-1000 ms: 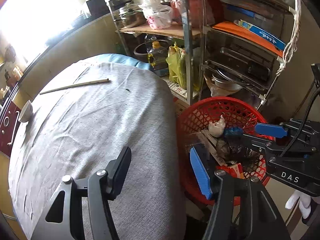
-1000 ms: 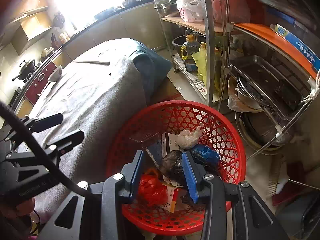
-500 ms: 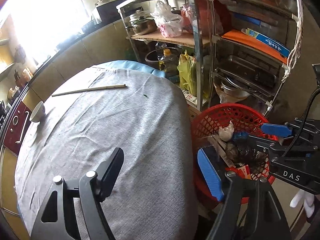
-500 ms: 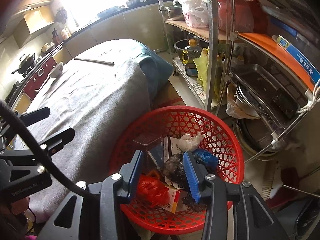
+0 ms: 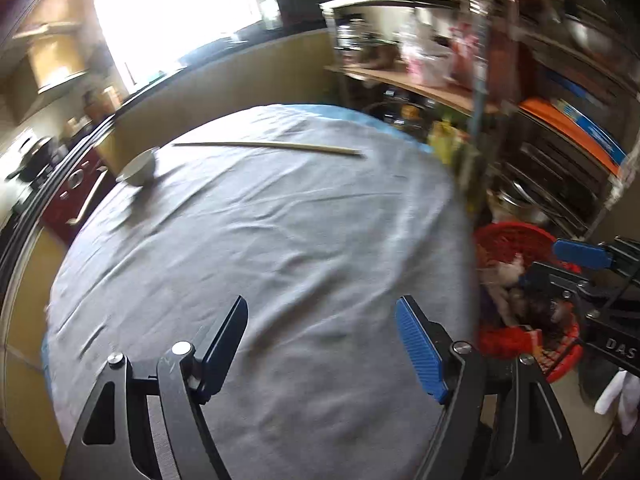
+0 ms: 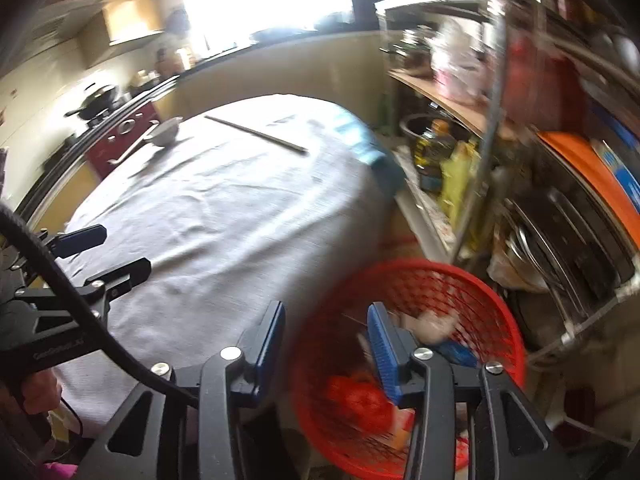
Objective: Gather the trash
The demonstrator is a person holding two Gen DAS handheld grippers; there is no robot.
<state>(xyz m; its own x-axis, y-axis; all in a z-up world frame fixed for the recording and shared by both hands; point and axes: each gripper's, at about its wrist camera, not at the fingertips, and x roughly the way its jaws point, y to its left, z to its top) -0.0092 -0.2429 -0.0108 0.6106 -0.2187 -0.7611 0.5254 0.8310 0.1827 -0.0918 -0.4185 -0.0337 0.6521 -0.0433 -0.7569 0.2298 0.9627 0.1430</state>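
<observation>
Cramped kitchen, grey-cloth table (image 5: 280,240) fills centre frame. Red basket (image 6: 460,280) w/ trash sits lower right, beside the table edge. Left gripper (image 5: 320,344) wide open, empty. Right gripper (image 6: 326,344) jaws opening, nothing between them. Chopsticks (image 5: 268,146) & bowl (image 5: 140,166) upper left of table. Risk: frames blurred, a hasty reach could knock the bowl off. Legible: "DAS" on right gripper only.

Round table under grey cloth (image 5: 280,240): white ceramic bowl (image 5: 140,168) at far left edge, thin wooden stick (image 5: 268,146) lying across far side. Red plastic mesh basket (image 6: 472,292) holding trash on floor right of table, metal shelving rack (image 6: 492,128) behind it.
</observation>
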